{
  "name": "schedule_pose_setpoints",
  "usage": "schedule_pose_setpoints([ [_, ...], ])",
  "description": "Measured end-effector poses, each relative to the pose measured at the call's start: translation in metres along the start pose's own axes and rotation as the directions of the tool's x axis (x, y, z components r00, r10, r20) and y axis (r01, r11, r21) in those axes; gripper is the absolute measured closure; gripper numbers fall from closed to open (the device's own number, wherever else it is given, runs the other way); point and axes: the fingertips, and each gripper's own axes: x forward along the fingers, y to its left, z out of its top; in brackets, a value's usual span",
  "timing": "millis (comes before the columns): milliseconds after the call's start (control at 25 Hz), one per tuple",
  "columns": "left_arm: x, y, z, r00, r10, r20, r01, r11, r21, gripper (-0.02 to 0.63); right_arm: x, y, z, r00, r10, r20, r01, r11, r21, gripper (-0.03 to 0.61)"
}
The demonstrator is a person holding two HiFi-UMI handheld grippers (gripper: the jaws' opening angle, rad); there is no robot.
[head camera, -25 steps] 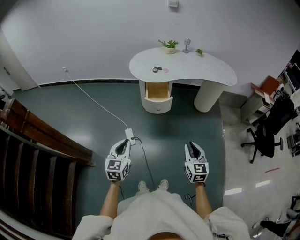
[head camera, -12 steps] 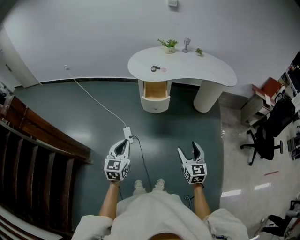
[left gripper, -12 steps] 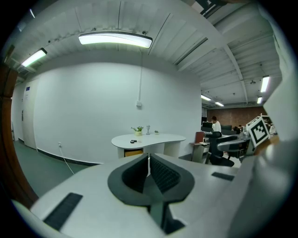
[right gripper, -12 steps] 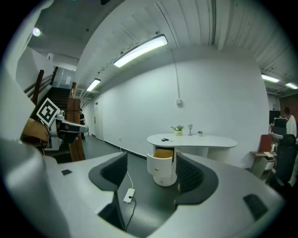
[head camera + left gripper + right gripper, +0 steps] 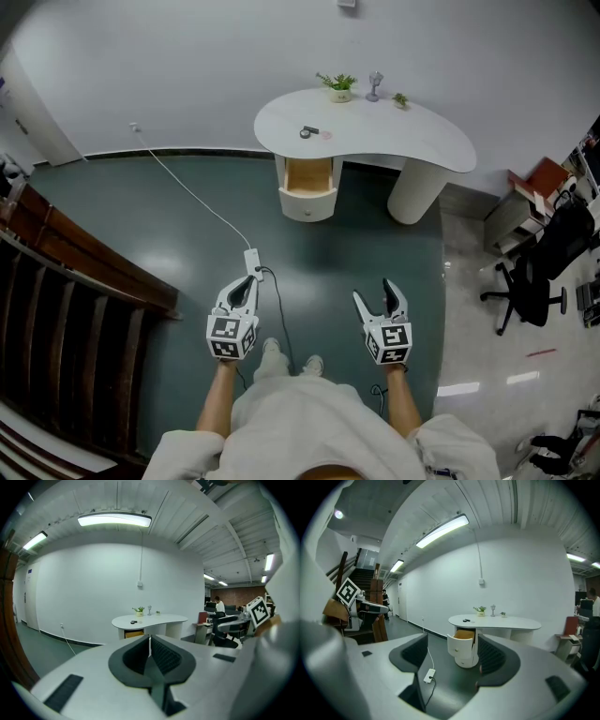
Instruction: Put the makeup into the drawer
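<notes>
A small dark makeup item (image 5: 306,132) and a pale pink one (image 5: 325,135) lie on the white kidney-shaped table (image 5: 412,145) far ahead. Under the tabletop a wooden drawer (image 5: 307,175) stands pulled open. In the right gripper view the drawer (image 5: 461,640) and the makeup (image 5: 465,619) show between the jaws, far off. My left gripper (image 5: 246,283) is shut and empty above the green floor, its jaws (image 5: 150,641) pressed together. My right gripper (image 5: 374,292) is open with nothing between its fingers (image 5: 452,656). Both grippers are several steps short of the table.
A white power strip (image 5: 252,261) with its cable lies on the floor just beyond my left gripper. A dark wooden stair railing (image 5: 84,272) runs along the left. Office chairs (image 5: 534,272) and desks stand at the right. Small plants (image 5: 338,87) sit at the table's back edge.
The right gripper's jaws have gone from shut to open. Both grippers and the person's feet have moved a little forward toward the table.
</notes>
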Motion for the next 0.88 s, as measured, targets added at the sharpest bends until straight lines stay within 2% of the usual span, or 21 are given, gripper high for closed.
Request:
schedule_pose_setpoints([
  [440, 0.054, 0.021, 0.006, 1.0, -0.015, -0.007, 0.015, 1.0, -0.002, 0.597, 0.054, -0.016, 0.002, 1.0, 0.007, -0.019, -0.007, 1.0, -0.005, 0.239],
  [880, 0.18, 0.089, 0.039, 0.997, -0.071, 0.01, 0.071, 0.997, -0.021, 0.597, 0.18, -0.047, 0.037, 0.999, -0.024, -0.03, 0.023, 1.0, -0.018, 0.176],
])
